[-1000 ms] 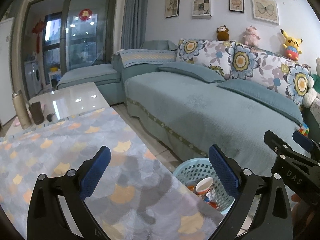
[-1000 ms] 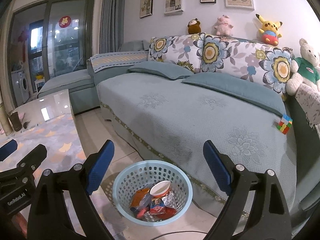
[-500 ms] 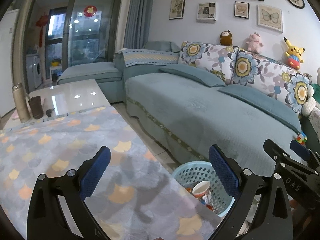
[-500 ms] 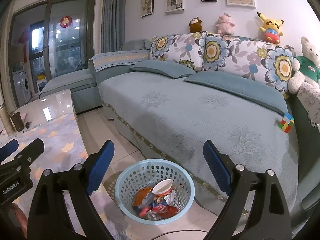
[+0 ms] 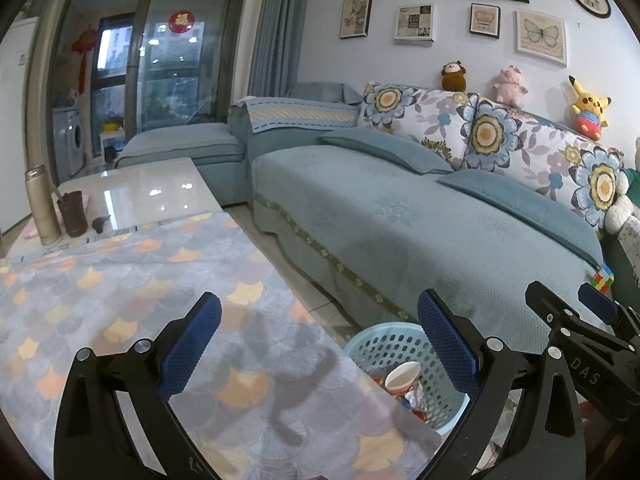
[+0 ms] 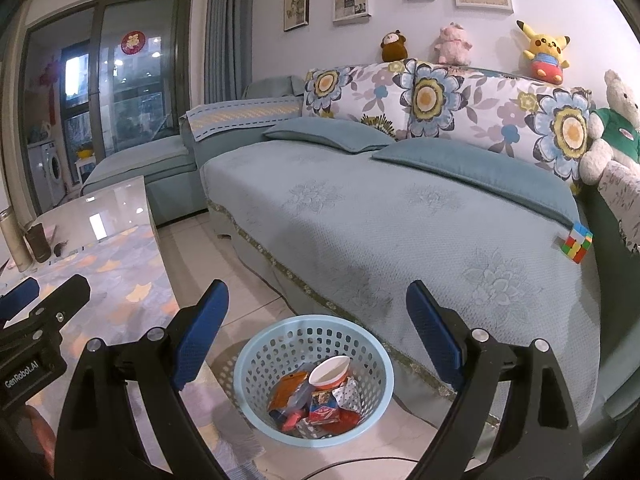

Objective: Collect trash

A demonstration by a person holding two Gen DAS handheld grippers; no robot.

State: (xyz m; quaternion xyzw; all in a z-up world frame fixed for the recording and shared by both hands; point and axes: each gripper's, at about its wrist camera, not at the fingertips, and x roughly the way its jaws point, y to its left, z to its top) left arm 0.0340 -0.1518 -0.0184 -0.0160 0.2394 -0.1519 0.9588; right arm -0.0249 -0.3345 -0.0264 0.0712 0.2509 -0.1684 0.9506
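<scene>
A light blue perforated basket [image 6: 256, 364] stands on the tiled floor between the table and the sofa. It holds a paper cup [image 6: 329, 371] and several wrappers [image 6: 320, 404]. It also shows in the left wrist view [image 5: 384, 340], past the table's right edge. My right gripper [image 6: 318, 332] is open and empty, above and in front of the basket. My left gripper [image 5: 318, 344] is open and empty over the patterned tablecloth [image 5: 120, 300]. Each gripper shows at the edge of the other's view.
A teal sofa [image 6: 400, 216] with floral cushions lies behind the basket, a Rubik's cube [image 6: 576, 242] on its right end. At the table's far end stand a metal flask [image 5: 40, 204] and a brown cup [image 5: 73, 214]. A cable lies on the floor near the basket.
Both views have shifted slightly, as both grippers rose and drew back a little. The basket sits a little lower and more central in the right wrist view. Both grippers stay open and empty.
</scene>
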